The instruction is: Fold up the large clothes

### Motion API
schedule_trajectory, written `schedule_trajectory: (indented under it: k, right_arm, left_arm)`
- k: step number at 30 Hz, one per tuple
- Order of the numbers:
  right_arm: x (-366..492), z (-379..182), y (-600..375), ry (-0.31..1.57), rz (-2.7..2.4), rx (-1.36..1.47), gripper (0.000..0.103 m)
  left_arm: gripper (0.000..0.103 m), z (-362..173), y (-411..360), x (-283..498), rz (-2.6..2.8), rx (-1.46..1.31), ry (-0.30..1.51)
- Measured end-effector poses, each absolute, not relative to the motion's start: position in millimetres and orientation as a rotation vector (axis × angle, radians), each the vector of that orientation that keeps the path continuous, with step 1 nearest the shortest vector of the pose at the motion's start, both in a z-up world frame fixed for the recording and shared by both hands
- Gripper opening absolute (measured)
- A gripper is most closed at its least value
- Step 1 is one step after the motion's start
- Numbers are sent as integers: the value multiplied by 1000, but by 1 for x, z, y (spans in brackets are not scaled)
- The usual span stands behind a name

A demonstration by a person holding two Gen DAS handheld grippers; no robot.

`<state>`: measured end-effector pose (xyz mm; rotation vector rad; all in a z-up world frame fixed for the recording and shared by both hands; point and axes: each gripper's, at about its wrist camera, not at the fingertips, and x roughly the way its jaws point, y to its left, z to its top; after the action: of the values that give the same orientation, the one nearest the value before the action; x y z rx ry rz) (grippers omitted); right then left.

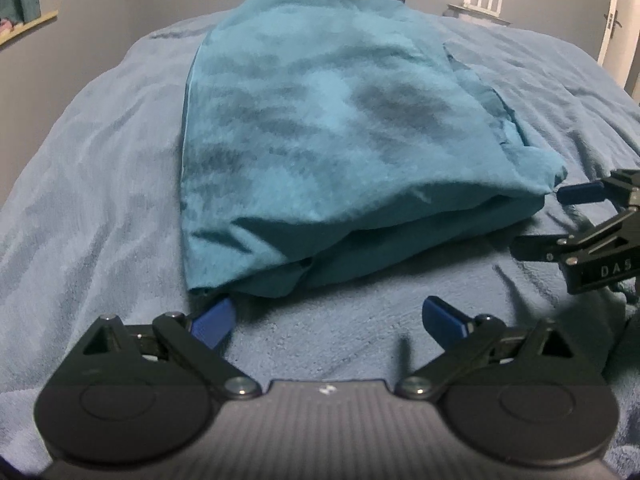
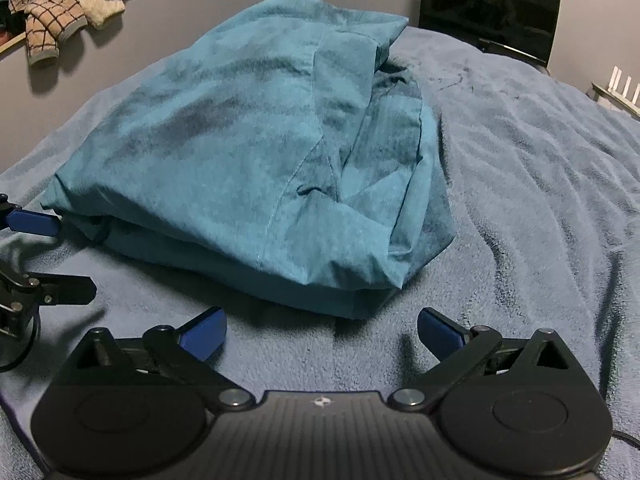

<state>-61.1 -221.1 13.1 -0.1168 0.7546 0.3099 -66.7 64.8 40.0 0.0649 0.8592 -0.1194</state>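
Left wrist view shows you one teal cloth (image 1: 332, 140), folded into a thick stack on the bed (image 1: 100, 184), its near edge just ahead of your two hand-held grippers. Your left hand-held gripper (image 1: 328, 318) is spread wide, one fingertip (image 1: 214, 316) touching the stack's near left corner. Your right hand-held gripper (image 2: 320, 330) is wide too, holding nothing. Bare blanket lies to the stack's right.

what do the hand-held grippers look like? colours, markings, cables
Both match: the left hand-held gripper and right hand-held gripper have blue finger pads on black linkage arms with silver pivot bolts, a ribbed dark body and round black side discs. White letters "DAS" mark the right one. A dark cable trails the left.
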Motion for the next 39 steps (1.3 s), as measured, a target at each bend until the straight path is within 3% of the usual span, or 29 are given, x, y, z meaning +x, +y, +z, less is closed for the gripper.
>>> schedule_trajectory:
  k: [39]
  right_arm:
    - [-71,23,-225,699,305,-92,103]
  left_arm:
    - [101,43,67,-71,-118,50,843]
